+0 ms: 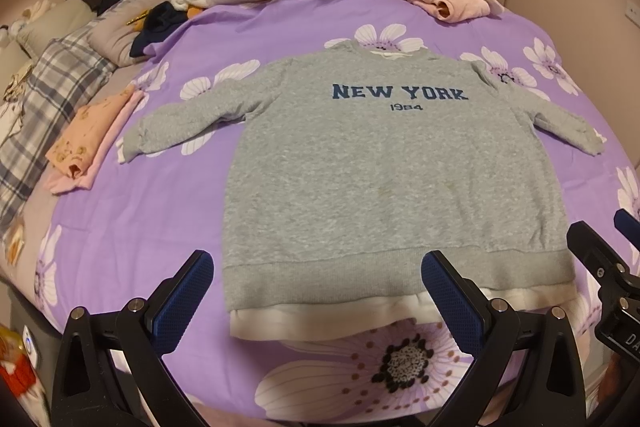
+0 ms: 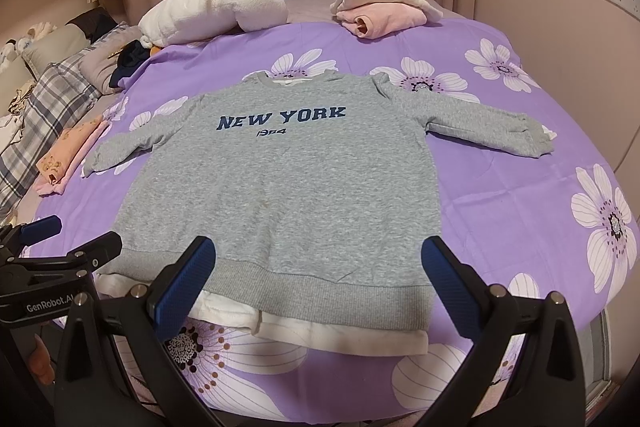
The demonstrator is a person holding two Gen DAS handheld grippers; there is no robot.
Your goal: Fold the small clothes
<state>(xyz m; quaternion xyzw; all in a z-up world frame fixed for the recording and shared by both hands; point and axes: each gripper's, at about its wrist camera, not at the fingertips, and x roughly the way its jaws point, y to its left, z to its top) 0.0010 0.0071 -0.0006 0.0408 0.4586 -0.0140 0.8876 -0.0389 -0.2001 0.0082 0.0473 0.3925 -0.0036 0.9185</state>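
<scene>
Left wrist: sweatshirt [image 1: 360,179] beyond gripper [image 1: 318,301]

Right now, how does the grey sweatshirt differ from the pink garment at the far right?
The grey sweatshirt lies spread flat, sleeves out, near both open grippers; the pink garment is bunched up at the bed's far edge. The sweatshirt bears blue lettering; the pink garment shows none. Both rest on the purple floral sheet.
</scene>
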